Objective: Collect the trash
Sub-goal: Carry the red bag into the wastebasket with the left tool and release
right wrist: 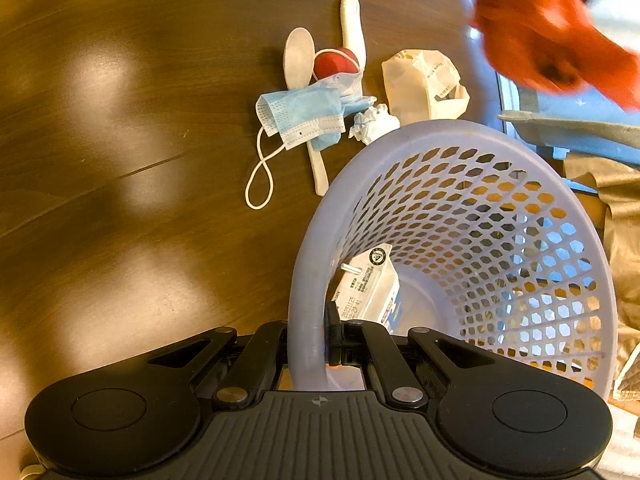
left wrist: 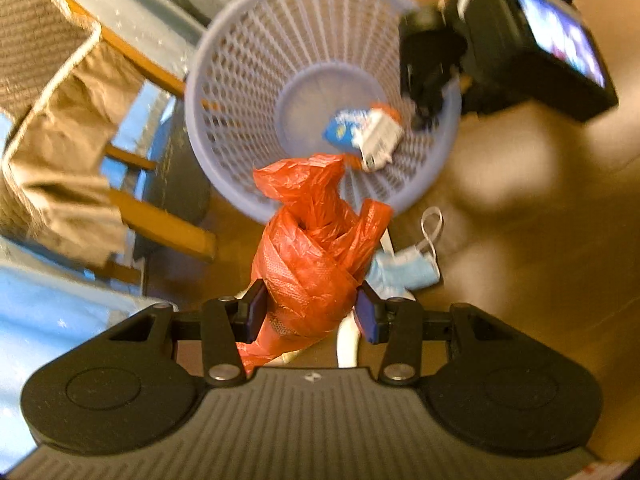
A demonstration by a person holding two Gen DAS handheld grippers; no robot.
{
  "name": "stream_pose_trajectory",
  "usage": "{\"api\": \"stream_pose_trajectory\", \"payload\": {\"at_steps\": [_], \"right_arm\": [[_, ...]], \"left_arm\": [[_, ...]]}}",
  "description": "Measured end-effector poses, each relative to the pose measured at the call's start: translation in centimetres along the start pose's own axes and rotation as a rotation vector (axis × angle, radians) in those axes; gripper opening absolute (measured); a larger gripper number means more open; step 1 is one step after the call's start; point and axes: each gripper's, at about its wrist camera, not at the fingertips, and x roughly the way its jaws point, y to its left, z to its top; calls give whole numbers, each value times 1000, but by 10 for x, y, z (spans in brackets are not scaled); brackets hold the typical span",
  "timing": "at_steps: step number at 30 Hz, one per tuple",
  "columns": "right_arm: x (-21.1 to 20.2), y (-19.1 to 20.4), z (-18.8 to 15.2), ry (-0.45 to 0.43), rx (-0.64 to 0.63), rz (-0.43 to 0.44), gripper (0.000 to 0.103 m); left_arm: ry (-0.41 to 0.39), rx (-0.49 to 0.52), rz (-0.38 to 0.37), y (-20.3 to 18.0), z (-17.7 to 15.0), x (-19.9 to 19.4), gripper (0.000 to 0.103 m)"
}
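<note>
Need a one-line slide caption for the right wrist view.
Right tongs clamp the lavender basket rim while the crumpled orange bag approaches from above.

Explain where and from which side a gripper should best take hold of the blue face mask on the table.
Grip the bunched blue body of the face mask from above, probably on the bare side towards the ear loop: it lies flat, and a white spoon and crumpled paper crowd its other edges.

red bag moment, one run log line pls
left claw: shut on red plastic bag | right claw: shut on lavender basket rim | bag not yet in basket
</note>
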Motion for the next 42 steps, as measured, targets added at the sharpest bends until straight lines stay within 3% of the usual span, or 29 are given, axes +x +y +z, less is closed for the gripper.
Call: {"api": "stream_pose_trajectory", "payload": {"at_steps": [20, 24, 26, 31, 42], "right_arm": [[-2, 0, 1, -8, 6, 1, 0], [-2, 1, 1, -9, 5, 2, 0], [-2, 1, 1, -10, 9, 3, 0], [-2, -1, 2, -10, 14, 4, 0], [-2, -1, 5, -6, 29, 8, 0]], "left_arm": [[-180, 63, -44, 16, 73, 8, 44], [-217, 51, -26, 19, 85, 17, 70], [-228, 41, -22, 21, 87, 17, 71], [-216, 6, -10, 27, 79, 11, 71], [-91, -100, 14, 30, 13, -9, 71]]}}
